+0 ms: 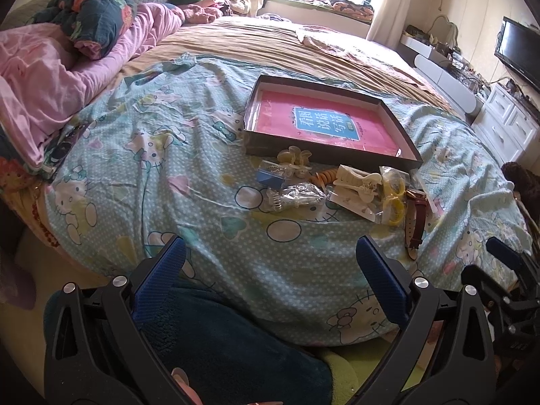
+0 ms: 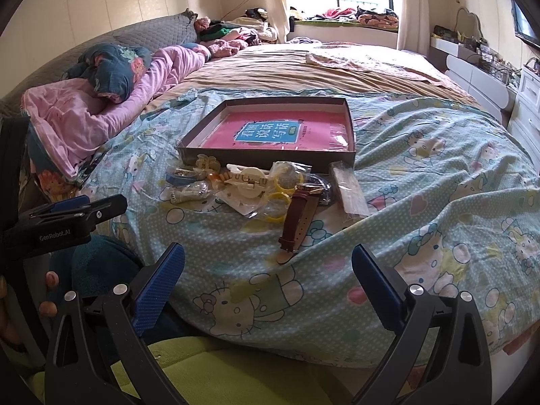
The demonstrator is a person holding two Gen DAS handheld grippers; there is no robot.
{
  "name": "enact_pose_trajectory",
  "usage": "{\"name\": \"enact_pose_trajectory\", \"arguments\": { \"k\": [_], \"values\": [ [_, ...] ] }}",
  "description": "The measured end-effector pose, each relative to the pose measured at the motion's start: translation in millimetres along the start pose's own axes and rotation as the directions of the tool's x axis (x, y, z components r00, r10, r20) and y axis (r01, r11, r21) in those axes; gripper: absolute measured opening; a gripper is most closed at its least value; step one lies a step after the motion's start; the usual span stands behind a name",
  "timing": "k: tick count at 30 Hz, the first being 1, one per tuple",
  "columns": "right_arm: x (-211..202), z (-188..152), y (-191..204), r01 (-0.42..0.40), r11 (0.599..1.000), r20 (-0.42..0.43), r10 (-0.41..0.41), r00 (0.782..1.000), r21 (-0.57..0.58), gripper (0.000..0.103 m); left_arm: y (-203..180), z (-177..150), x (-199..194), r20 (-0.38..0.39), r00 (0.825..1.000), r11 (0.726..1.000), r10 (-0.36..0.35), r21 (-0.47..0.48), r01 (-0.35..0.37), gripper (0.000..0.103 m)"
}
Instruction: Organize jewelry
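Observation:
A shallow dark box (image 1: 249,141) (image 2: 256,158) with a pink booklet (image 1: 324,125) (image 2: 270,133) inside lies on the bed. In front of it is a pile of accessories: a brown-strap watch (image 1: 418,219) (image 2: 298,219), yellow bangles (image 1: 395,209) (image 2: 280,197), cream hair clips (image 1: 357,179) (image 2: 246,177), a small blue box (image 1: 270,177) (image 2: 180,177) and clear bags (image 1: 297,195). My left gripper (image 1: 270,253) is open and empty, short of the pile. My right gripper (image 2: 268,260) is open and empty, just short of the watch strap.
The bed has a Hello Kitty cover (image 1: 168,182) (image 2: 422,202). Pink and dark bedding (image 1: 67,67) is bunched at the left. White drawers (image 1: 506,128) and a TV (image 1: 519,54) stand at the right. The left gripper also shows in the right wrist view (image 2: 67,216).

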State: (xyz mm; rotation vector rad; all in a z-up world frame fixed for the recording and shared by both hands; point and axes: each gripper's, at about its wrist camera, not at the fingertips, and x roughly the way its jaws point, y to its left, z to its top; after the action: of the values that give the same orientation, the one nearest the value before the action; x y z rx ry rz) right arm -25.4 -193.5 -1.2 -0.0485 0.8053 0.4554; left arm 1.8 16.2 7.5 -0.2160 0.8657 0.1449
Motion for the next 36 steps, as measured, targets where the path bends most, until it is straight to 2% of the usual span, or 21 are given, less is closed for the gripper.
{"name": "enact_pose_trajectory", "arguments": {
  "k": [16,26,31,32,33,36],
  "values": [
    [25.1,12.7,10.7,-0.045,0.999,-0.03,0.044,0.999,-0.022,0.099,29.1,6.5,18.8,-0.027,0.997,0.996,0.072,-0.05,-0.073,0.094],
    [48.5,20.6,-6.3,-0.043,0.998,-0.059,0.045,0.997,0.037,0.098,32.8,20.9,39.6,-0.052,0.997,0.997,0.051,-0.05,-0.054,0.094],
    [63.8,23.7,-14.5,-0.032,0.997,-0.078,0.037,0.996,0.063,0.098,29.8,28.4,53.9,-0.077,0.997,0.999,0.012,-0.036,-0.014,0.094],
    [67.4,24.1,-16.6,-0.036,0.997,-0.083,0.042,0.996,0.075,0.096,29.4,29.8,56.5,-0.08,0.997,0.999,0.01,-0.033,-0.013,0.094],
    [70.0,24.6,-18.1,-0.036,0.996,-0.086,0.043,0.995,0.08,0.088,28.5,31.5,59.8,-0.08,0.997,0.999,0.021,-0.023,-0.023,0.094],
    [79.1,26.3,-20.3,-0.039,0.996,-0.105,0.048,0.993,0.083,0.079,27.1,36.4,68.2,-0.086,0.996,0.999,0.029,-0.012,-0.03,0.094]
  ]
}}
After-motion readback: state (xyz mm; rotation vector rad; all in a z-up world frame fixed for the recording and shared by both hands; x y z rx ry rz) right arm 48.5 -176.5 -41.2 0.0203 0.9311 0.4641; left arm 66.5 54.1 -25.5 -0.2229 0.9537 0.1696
